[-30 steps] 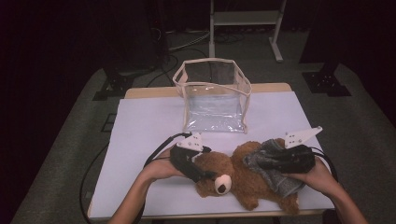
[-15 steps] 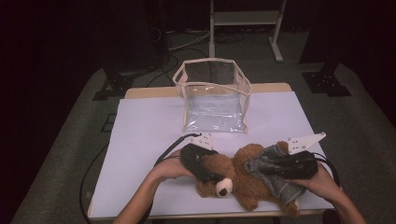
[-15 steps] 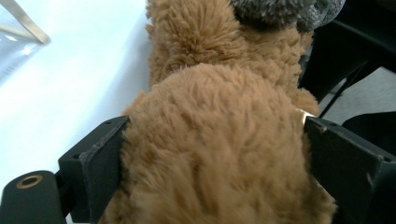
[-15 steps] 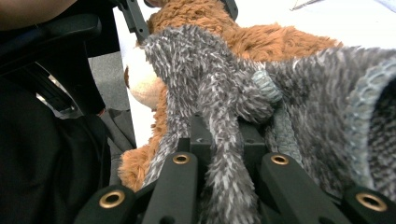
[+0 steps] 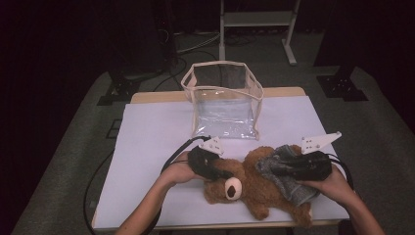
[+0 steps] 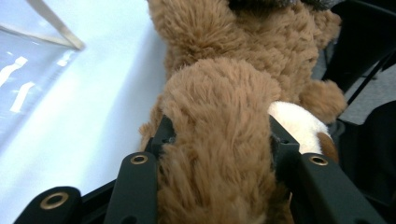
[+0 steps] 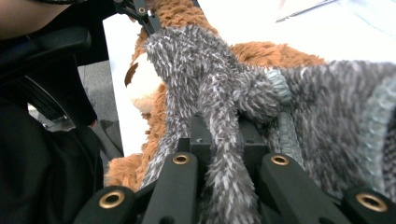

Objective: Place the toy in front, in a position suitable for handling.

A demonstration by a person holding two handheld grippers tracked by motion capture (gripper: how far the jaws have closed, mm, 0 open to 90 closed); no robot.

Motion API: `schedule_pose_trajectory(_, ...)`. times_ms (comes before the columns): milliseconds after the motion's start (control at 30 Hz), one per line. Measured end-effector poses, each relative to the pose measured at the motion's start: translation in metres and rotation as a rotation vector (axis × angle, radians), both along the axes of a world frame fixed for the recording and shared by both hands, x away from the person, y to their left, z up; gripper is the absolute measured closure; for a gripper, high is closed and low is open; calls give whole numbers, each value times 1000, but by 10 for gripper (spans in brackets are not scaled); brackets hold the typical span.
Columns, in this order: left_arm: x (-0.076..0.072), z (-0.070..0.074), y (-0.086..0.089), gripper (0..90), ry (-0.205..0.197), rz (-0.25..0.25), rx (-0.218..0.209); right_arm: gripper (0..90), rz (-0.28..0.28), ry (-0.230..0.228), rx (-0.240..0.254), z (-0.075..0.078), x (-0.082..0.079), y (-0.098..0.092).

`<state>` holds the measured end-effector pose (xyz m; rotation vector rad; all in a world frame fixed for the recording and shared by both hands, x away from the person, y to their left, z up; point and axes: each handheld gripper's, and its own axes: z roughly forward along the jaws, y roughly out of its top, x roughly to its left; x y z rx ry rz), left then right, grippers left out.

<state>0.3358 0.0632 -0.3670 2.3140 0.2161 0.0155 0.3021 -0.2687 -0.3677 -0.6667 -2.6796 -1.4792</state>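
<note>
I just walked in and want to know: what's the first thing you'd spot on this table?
A fluffy brown teddy bear with a white snout lies at the near edge of the white table, partly covered by a fuzzy grey knitted garment. The left tool has just closed on the bear's head, and the right tool pinches the grey garment. Behind them stands an empty clear plastic bag with beige trim.

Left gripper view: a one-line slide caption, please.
Left tool clamped on the brown teddy bear's head, clear bag at left.
</note>
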Motion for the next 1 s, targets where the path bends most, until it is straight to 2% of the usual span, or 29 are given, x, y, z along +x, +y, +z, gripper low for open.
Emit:
schedule_pose_trajectory(33,1,4,1,573,-17,7,4,803,0,2,1,1,3,1)
schedule_pose_trajectory(67,5,11,5,572,-43,7,33,803,0,5,0,2,7,5)
schedule_pose_trajectory(100,5,11,5,572,-43,7,33,803,2,4,1,3,9,8)
schedule_pose_trajectory(133,8,17,10,572,-65,18,55,803,5,4,0,3,11,10)
schedule_pose_trajectory(200,9,18,13,571,-71,19,64,803,6,2,3,2,13,15)
schedule_pose_trajectory(267,13,22,23,569,-84,33,79,803,14,4,7,2,17,23)
schedule_pose_trajectory(333,15,20,38,534,-74,43,78,804,37,6,3,-1,21,40)
schedule_pose_trajectory(367,15,20,38,512,-74,43,78,804,37,6,3,-1,21,40)
schedule_pose_trajectory(400,11,16,42,471,-69,40,79,805,56,4,-9,-3,21,50)
schedule_pose_trajectory(433,11,16,42,417,-69,40,79,805,56,4,-9,-3,21,50)
schedule_pose_trajectory(467,8,15,42,400,-76,39,91,806,75,-2,-18,-5,19,58)
schedule_pose_trajectory(500,5,15,42,400,-89,42,85,806,75,-2,-18,-5,19,58)
schedule_pose_trajectory(533,3,15,43,368,-81,38,64,806,91,-2,-24,-7,15,64)
schedule_pose_trajectory(600,3,15,43,366,-87,40,68,807,102,-3,-31,-8,13,67)
schedule_pose_trajectory(667,0,10,43,412,-78,50,65,806,135,-3,-51,-11,4,75)
schedule_pose_trajectory(767,-4,7,44,450,-93,42,68,806,152,-2,-55,-12,-2,79)
schedule_pose_trajectory(833,-9,4,46,455,-100,47,50,805,145,-14,-53,-8,-3,75)
schedule_pose_trajectory(867,-11,2,48,456,-98,53,39,805,131,-25,-42,-2,0,68)
schedule_pose_trajectory(900,-11,2,48,457,-98,53,39,805,131,-25,-42,-2,0,68)
schedule_pose_trajectory(933,-14,1,50,458,-99,52,35,805,98,-39,-47,5,5,59)
schedule_pose_trajectory(967,-14,1,50,458,-99,52,35,805,98,-39,-47,5,5,59)
schedule_pose_trajectory(1000,-15,0,51,459,-100,52,30,805,68,-50,-48,10,10,50)
